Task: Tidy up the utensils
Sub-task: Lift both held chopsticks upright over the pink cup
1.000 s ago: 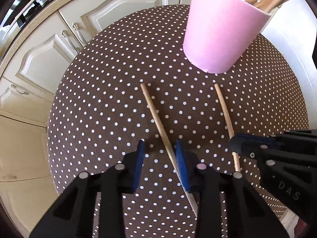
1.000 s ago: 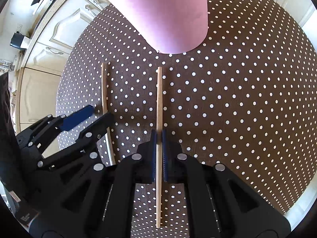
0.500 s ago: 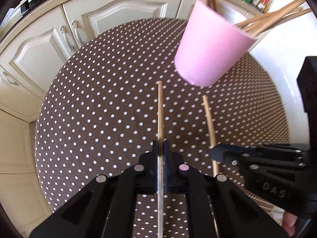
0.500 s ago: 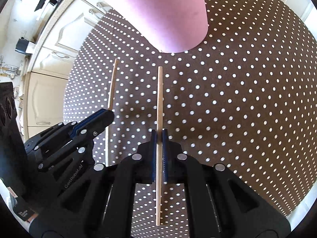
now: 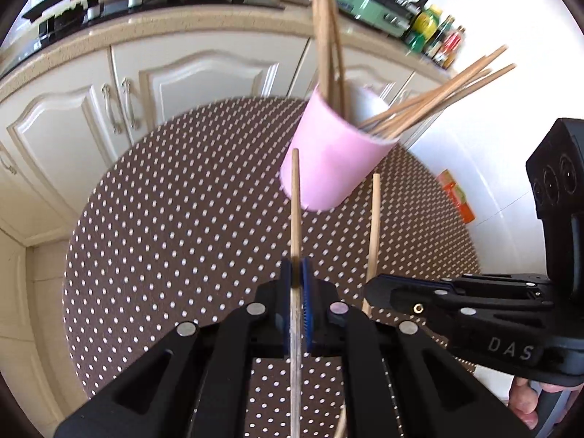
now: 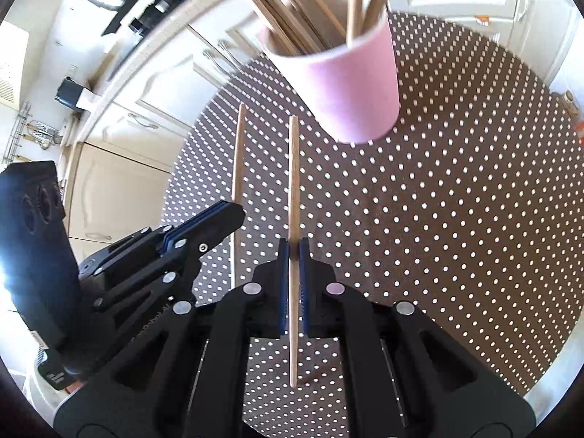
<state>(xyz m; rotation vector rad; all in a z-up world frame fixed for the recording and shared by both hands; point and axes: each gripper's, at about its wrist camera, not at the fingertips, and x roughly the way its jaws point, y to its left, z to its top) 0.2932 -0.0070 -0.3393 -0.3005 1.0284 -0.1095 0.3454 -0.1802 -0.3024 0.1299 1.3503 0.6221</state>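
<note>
- Left wrist view takes in the round table [image 5: 153, 241] under its brown polka-dot cloth, and apart from the cup I can spot no other loose utensil on the cloth that shows.
- The pink cup [image 5: 334, 168] stands toward the far side of the table, already bristling with wooden sticks [image 5: 434, 104] that fan out over its rim, so most of the tidying looks done to me.
- The left gripper [image 5: 296, 284] has its blue pads clamped together on a chopstick [image 5: 295, 204], whose free end points toward the base of the cup without touching the cloth.
- The right gripper [image 6: 293, 252] is likewise squeezed tight on a second chopstick [image 6: 293, 175], which runs through its jaws and sticks out both ways.
- The two held sticks sit just beside each other, roughly parallel, both aimed at the cup but short of its mouth.
- What is left, as I judge it: carry each stick above the rim, tip it end-down among the others and let go, one hand at a time so they do not clash.
- The crowded cup may make it fiddly to find a gap.
</note>
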